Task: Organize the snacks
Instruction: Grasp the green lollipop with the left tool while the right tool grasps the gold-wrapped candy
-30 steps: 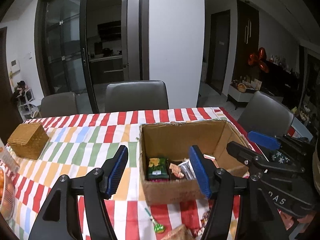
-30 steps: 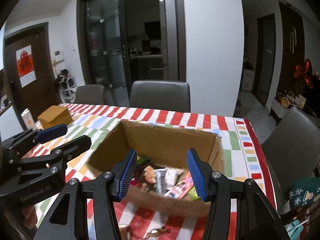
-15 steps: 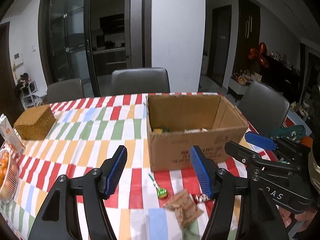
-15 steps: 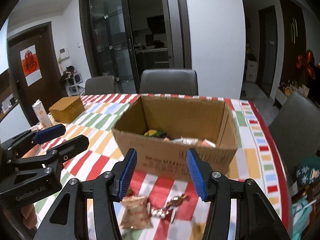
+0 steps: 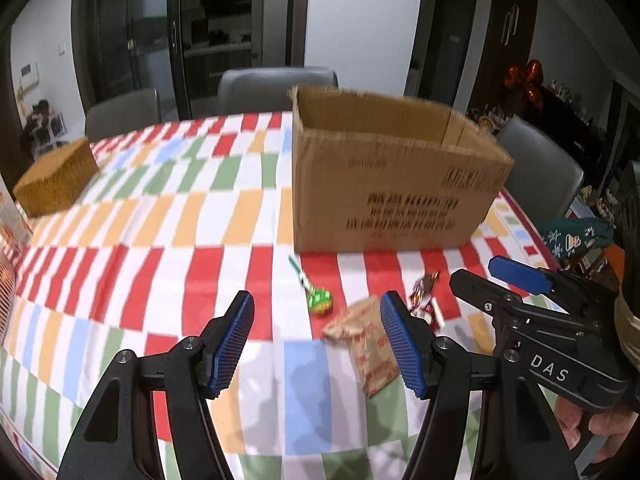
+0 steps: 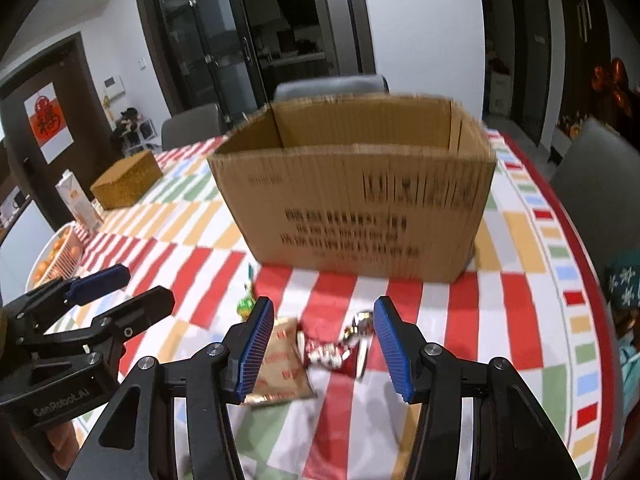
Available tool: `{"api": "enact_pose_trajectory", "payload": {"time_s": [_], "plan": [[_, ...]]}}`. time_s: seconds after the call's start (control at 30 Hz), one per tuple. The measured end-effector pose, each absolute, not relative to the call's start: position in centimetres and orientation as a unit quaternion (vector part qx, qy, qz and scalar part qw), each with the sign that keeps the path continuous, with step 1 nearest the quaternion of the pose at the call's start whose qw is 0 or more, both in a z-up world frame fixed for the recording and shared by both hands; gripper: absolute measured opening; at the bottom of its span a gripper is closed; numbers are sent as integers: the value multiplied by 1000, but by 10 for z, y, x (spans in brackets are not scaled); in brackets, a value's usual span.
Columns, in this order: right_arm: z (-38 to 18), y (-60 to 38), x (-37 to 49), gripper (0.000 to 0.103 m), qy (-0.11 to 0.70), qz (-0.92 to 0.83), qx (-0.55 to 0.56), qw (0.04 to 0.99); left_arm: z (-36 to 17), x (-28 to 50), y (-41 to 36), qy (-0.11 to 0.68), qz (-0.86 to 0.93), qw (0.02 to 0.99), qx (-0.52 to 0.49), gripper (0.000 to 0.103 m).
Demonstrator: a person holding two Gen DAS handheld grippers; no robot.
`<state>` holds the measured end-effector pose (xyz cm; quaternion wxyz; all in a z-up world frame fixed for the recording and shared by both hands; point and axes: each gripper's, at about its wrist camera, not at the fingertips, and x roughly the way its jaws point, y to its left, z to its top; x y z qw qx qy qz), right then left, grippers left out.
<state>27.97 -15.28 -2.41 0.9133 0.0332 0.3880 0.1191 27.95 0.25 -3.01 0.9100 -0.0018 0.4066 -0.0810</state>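
An open cardboard box (image 5: 392,184) (image 6: 360,200) stands on the striped tablecloth; its contents are hidden from this low angle. Loose snacks lie in front of it: a green lollipop (image 5: 318,300) (image 6: 245,305), a tan packet (image 5: 368,344) (image 6: 280,364) and red-and-silver wrapped candies (image 5: 424,292) (image 6: 340,350). My left gripper (image 5: 316,344) is open and empty, low over the cloth beside the tan packet. My right gripper (image 6: 324,348) is open and empty, with the candies between its fingers in view. Each gripper shows in the other's view.
A woven basket box (image 5: 56,180) (image 6: 126,178) sits at the far left. A carton (image 6: 78,200) and a bowl of oranges (image 6: 52,260) stand at the left edge. Grey chairs (image 5: 276,86) surround the table. The table's red edge (image 6: 580,264) runs on the right.
Both grippers have dropped from above the box down toward the tablecloth in front of it. The loose snacks have come closer, and the box's contents have gone out of sight.
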Motion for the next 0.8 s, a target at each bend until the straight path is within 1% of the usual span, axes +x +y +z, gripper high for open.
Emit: {"api": "enact_pose_trajectory", "payload": {"time_s": [0.23, 0.53, 0.57, 0.7, 0.8], "plan": [[-56, -155, 284, 53, 419, 108, 37, 901, -61, 288, 4, 429, -81, 900, -4, 65], [-85, -161, 304, 53, 441, 94, 49, 891, -84, 312, 5, 442, -81, 893, -3, 63], [-88, -162, 307, 53, 444, 91, 51, 890, -85, 316, 5, 443, -81, 893, -2, 62], [-95, -165, 316, 53, 449, 86, 60, 887, -92, 328, 2, 447, -88, 890, 1, 52], [-100, -165, 322, 52, 453, 86, 59, 885, -99, 335, -1, 452, -92, 887, 1, 50]]}}
